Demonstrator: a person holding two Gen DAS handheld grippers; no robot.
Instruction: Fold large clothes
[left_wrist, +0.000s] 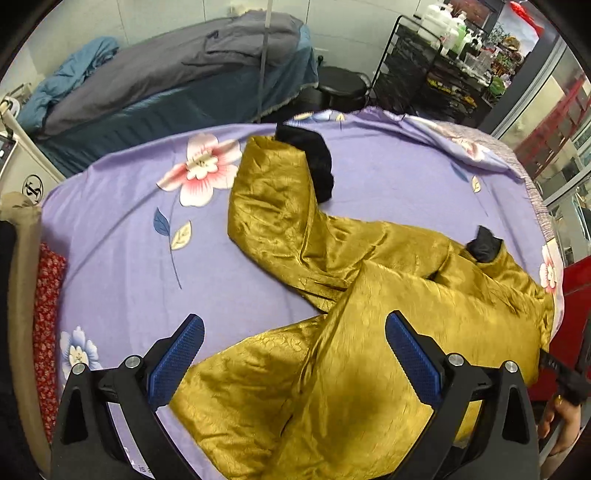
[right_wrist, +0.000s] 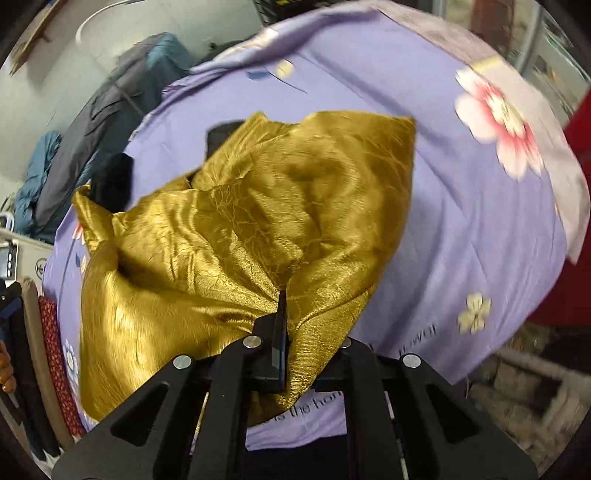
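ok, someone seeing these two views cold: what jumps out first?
The shiny gold garment, crumpled across the middle of the purple flowered bedsheet, with black cuffs poking out of its sleeves. Next, the right tongs, clamped shut on a bunched edge of that gold cloth. The left tongs stand wide open above its near end, holding nothing.
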